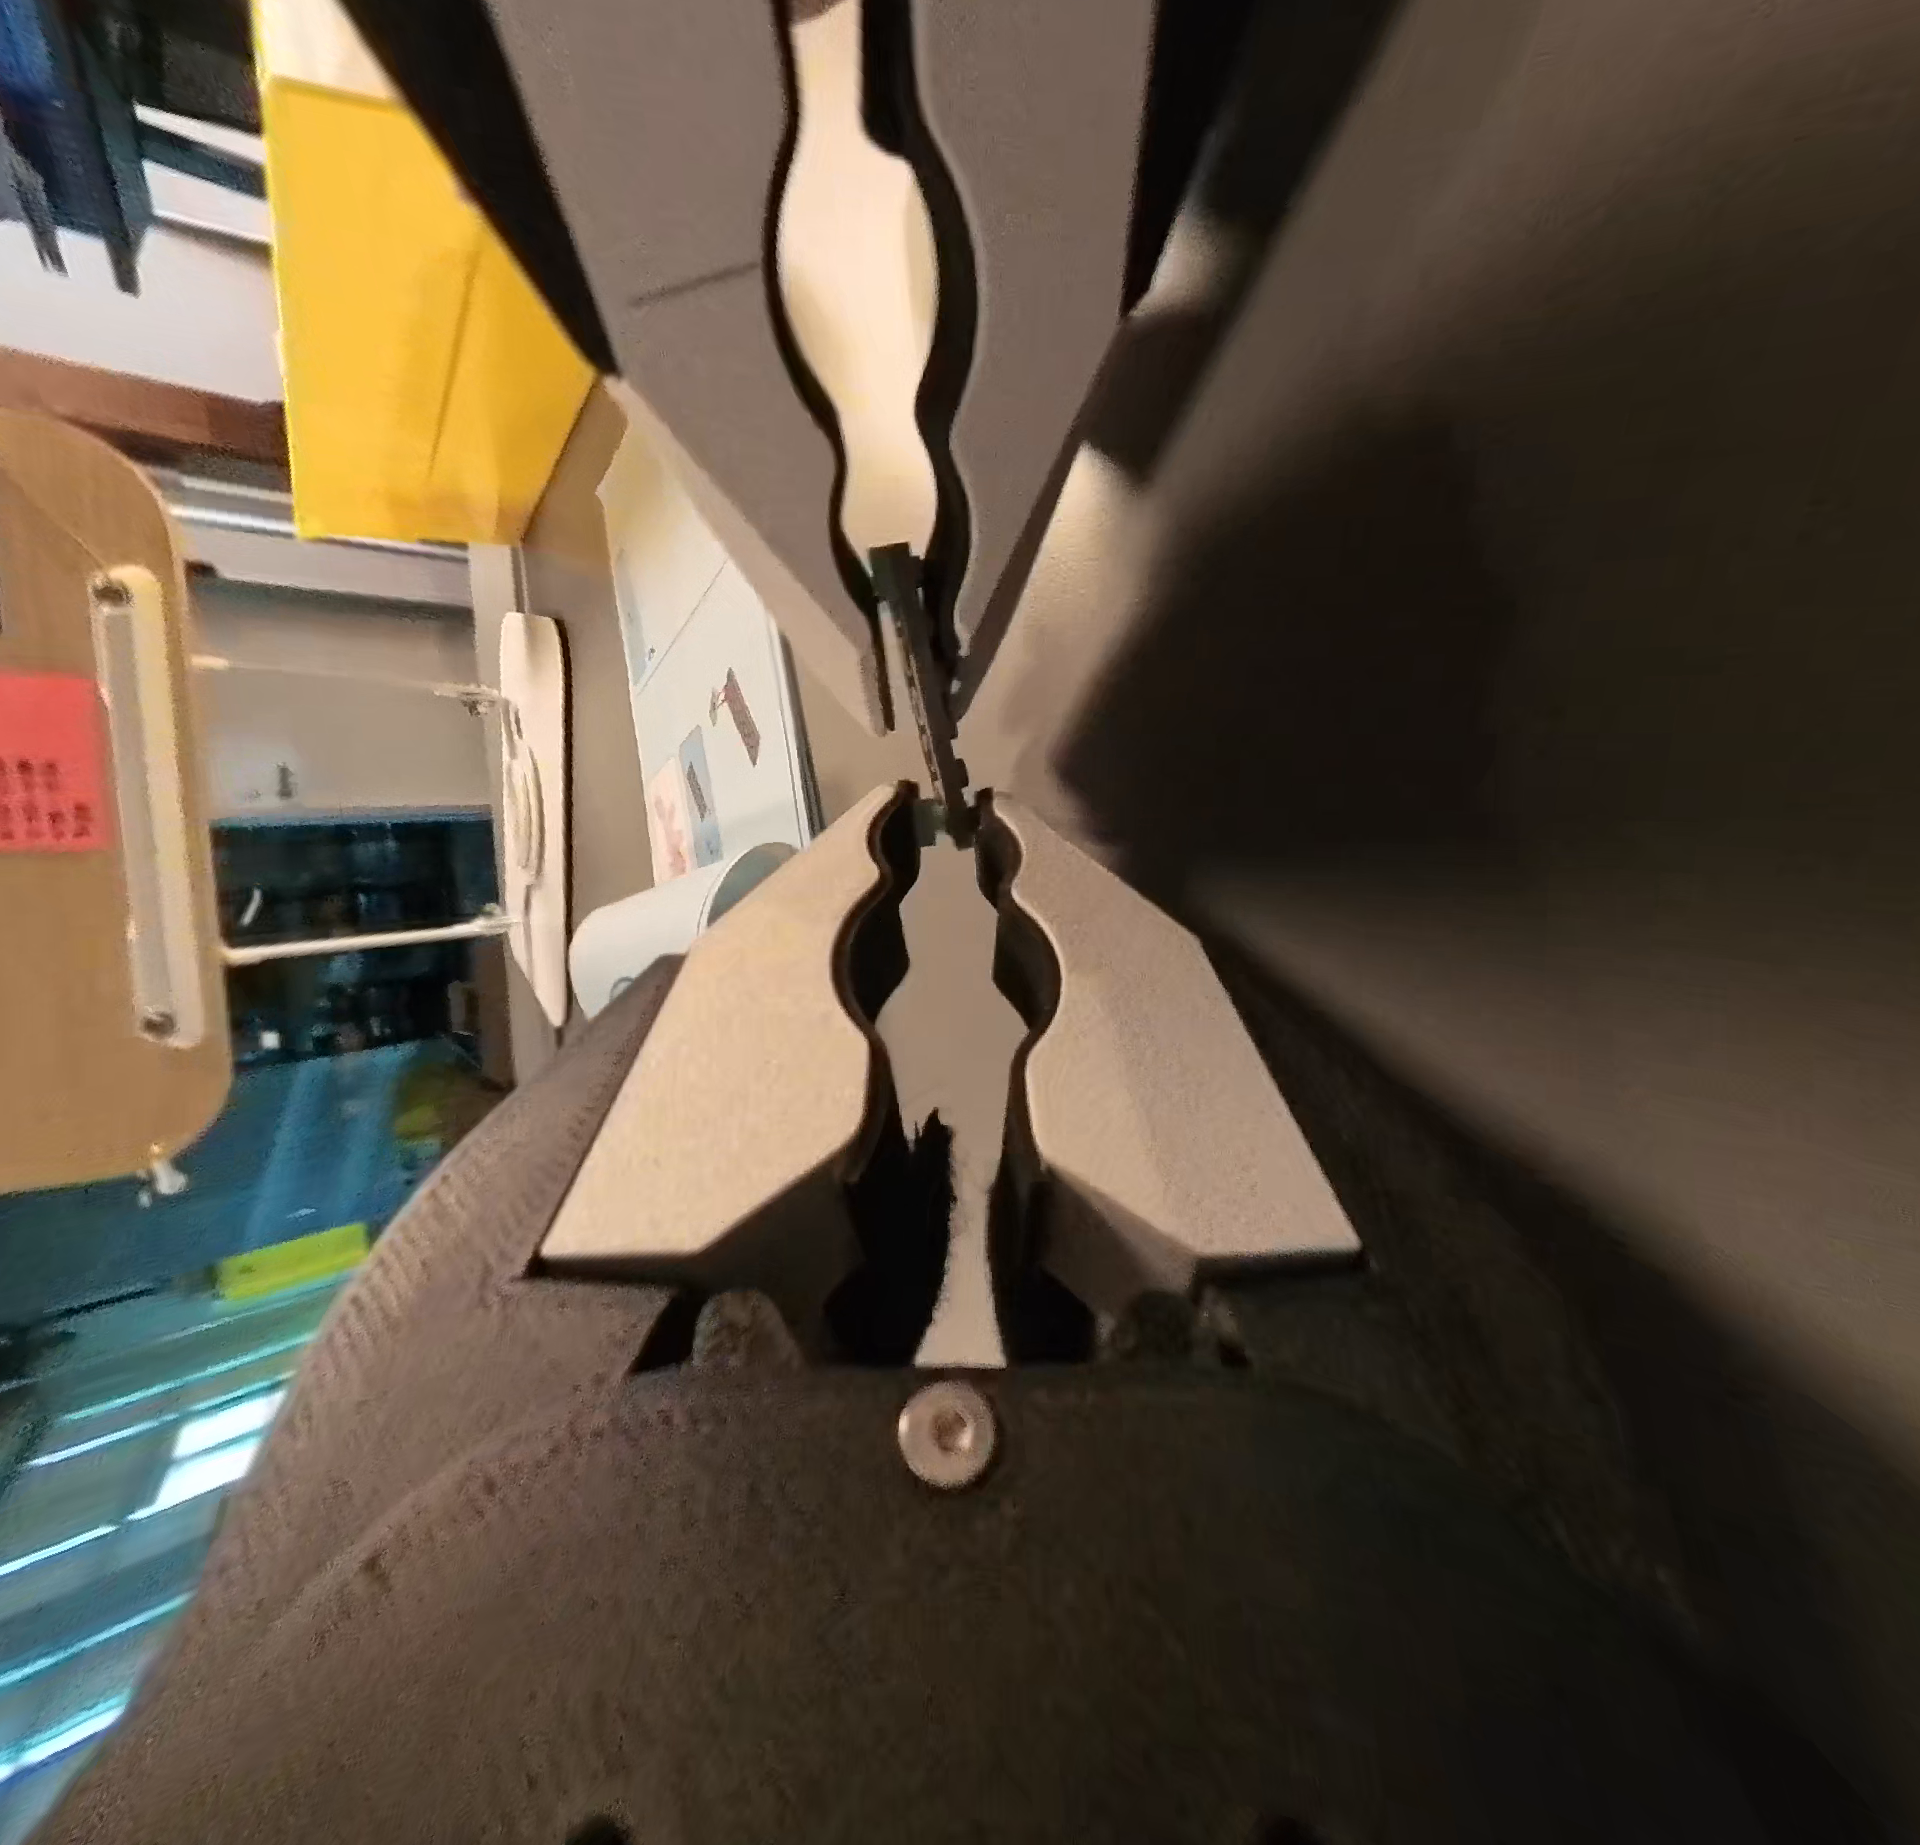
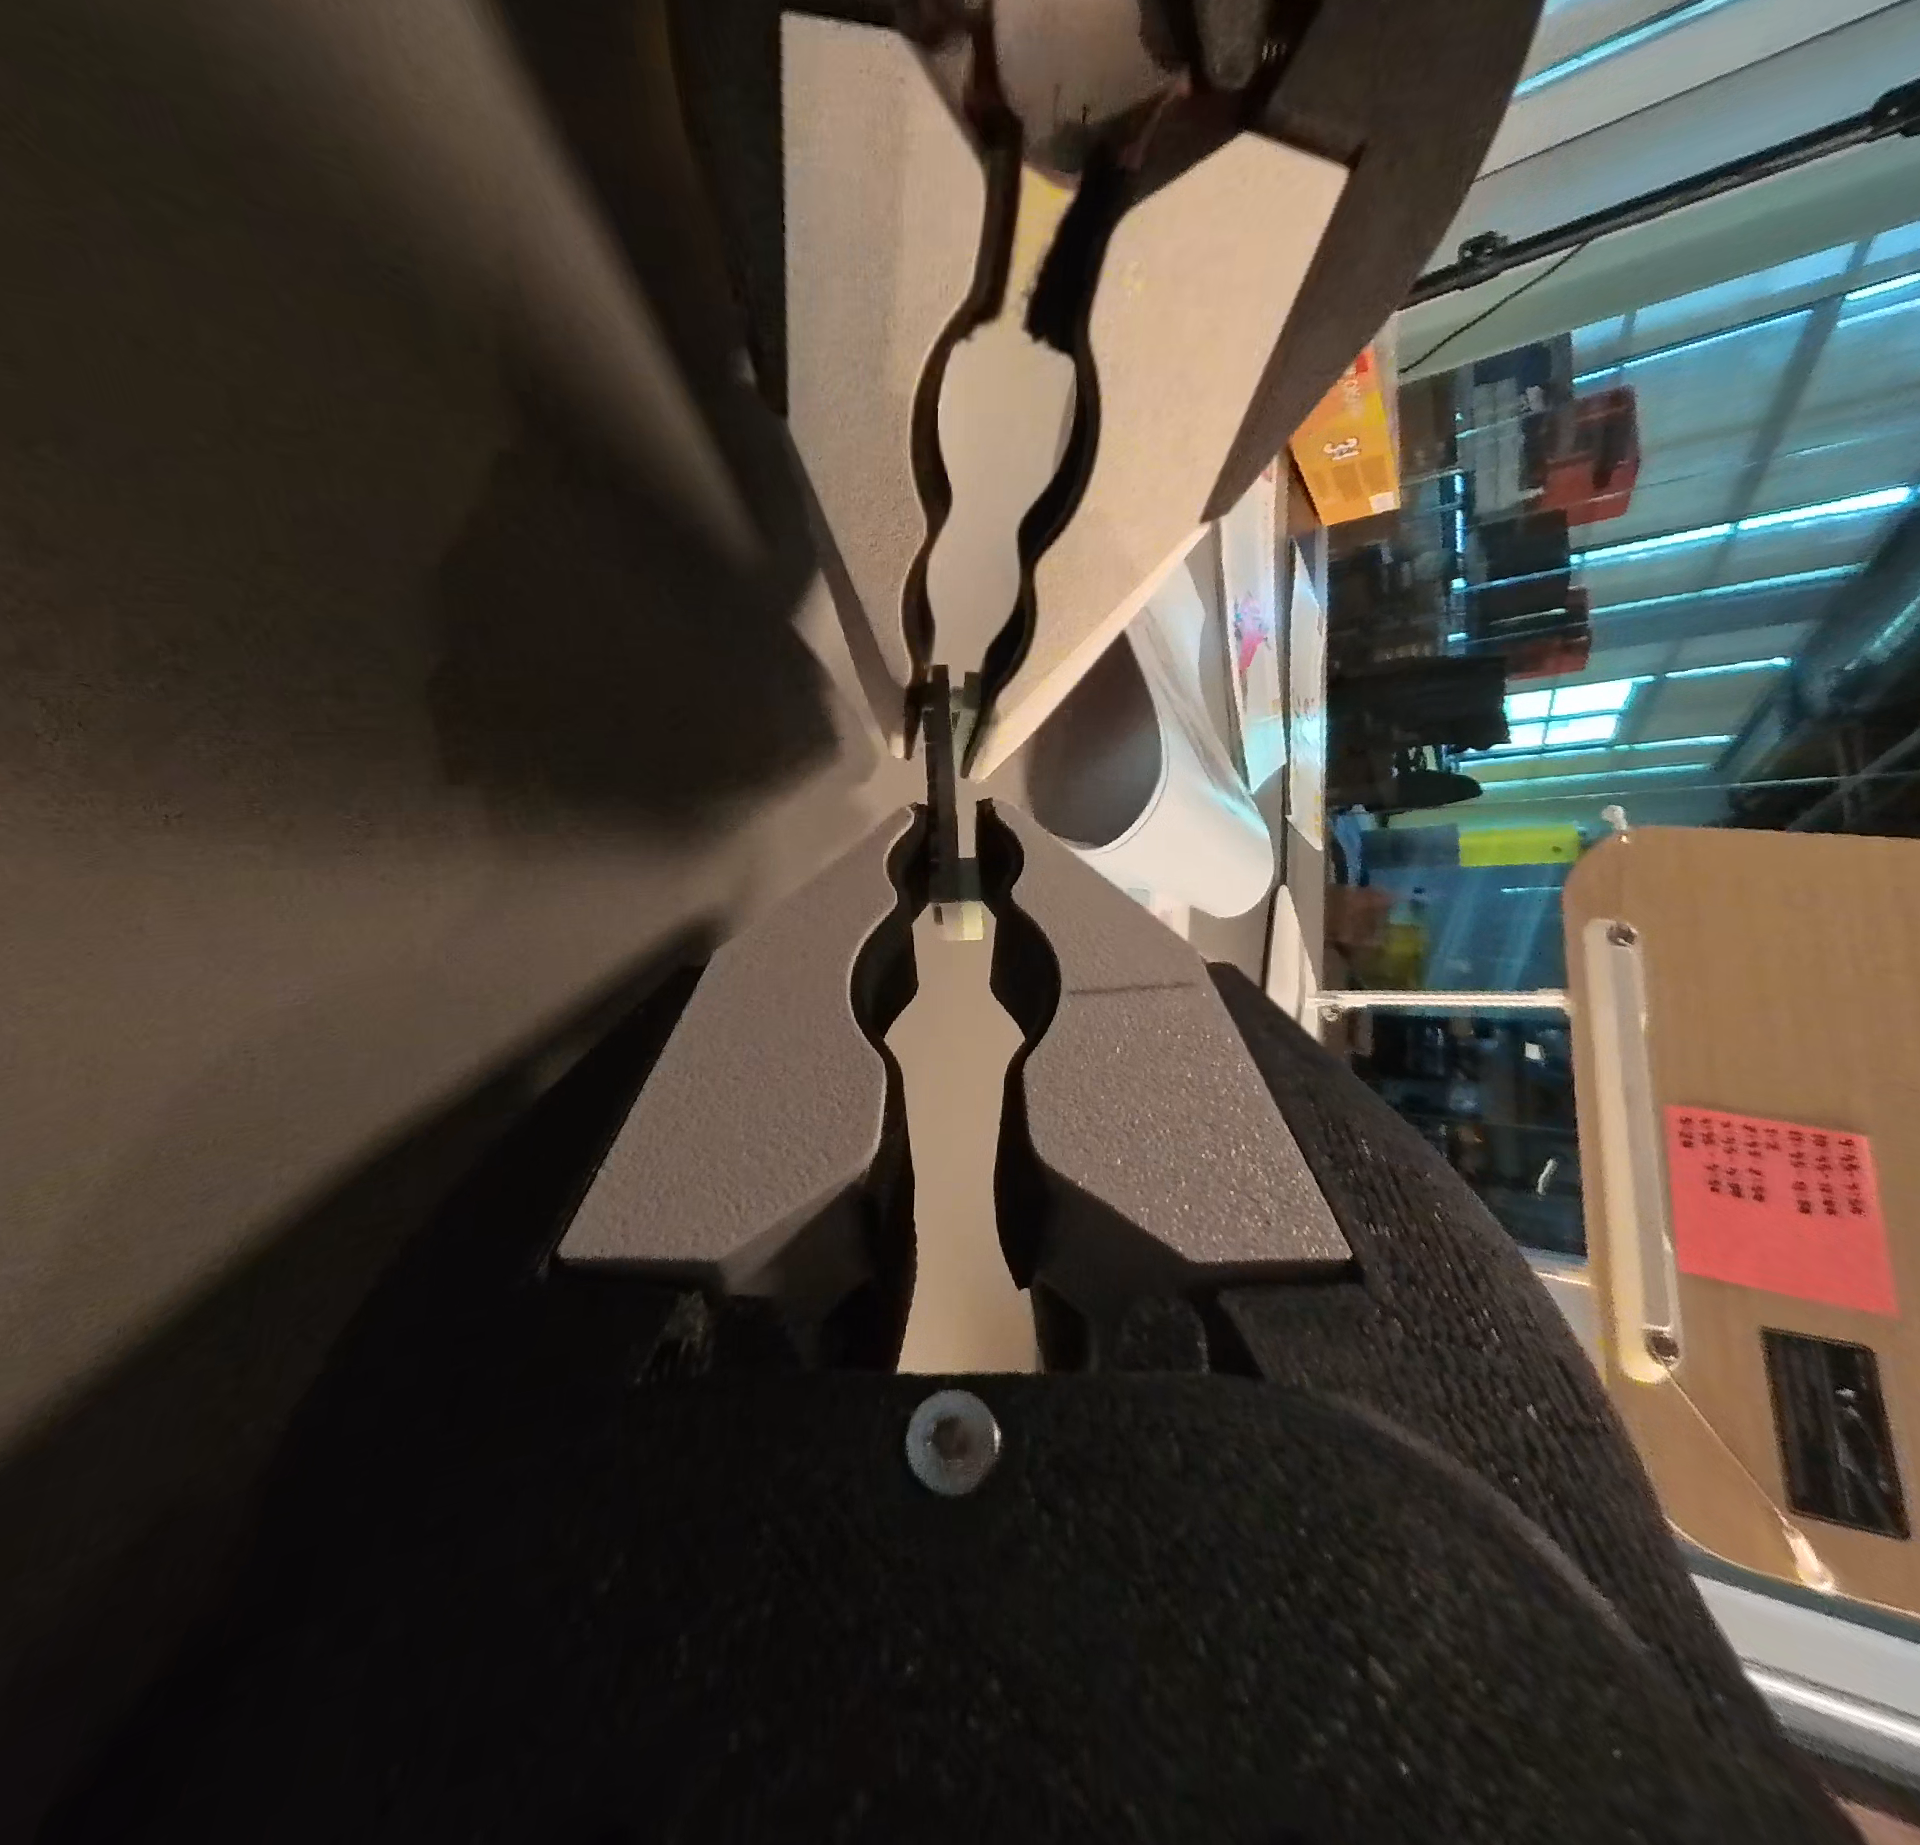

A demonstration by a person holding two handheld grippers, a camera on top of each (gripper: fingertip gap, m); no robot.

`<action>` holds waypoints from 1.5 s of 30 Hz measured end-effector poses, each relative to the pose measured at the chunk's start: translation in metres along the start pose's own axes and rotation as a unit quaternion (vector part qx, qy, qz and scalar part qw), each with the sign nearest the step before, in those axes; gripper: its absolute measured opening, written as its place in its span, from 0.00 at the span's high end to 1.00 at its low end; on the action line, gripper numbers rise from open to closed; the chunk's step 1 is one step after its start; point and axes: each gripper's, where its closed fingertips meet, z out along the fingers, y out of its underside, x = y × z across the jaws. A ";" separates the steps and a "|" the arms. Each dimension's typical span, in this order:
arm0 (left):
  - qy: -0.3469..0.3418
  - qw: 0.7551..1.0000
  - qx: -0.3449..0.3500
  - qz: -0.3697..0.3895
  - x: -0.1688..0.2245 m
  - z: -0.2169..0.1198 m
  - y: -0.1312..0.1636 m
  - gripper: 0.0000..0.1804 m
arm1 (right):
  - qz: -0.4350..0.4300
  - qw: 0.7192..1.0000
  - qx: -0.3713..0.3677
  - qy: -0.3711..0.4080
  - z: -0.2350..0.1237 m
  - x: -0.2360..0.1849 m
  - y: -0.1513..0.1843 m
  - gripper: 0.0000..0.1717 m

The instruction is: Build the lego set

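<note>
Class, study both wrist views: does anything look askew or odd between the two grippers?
Yes. A thin dark strip bridges the left gripper and right gripper, both shut on it. In the left wrist view it runs slanted, not straight.

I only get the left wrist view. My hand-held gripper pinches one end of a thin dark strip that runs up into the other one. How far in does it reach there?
Observer: In the right wrist view the strip runs past the tips of the right hand-held gripper and well in between its fingers.
Operator: Is anything on that end?
Observer: Yes, a small white block sits at the strip's end, towards the right-hand finger.
Operator: I see a wooden board with a pink note. Is anything else on it?
Observer: Yes, the board also has a black rectangular patch beside the pink note.
</note>
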 end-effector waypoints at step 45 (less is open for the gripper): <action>-0.096 0.989 0.017 -0.114 -0.033 0.002 0.002 0.94 | 0.028 0.992 -0.087 0.087 0.007 0.028 0.016 0.99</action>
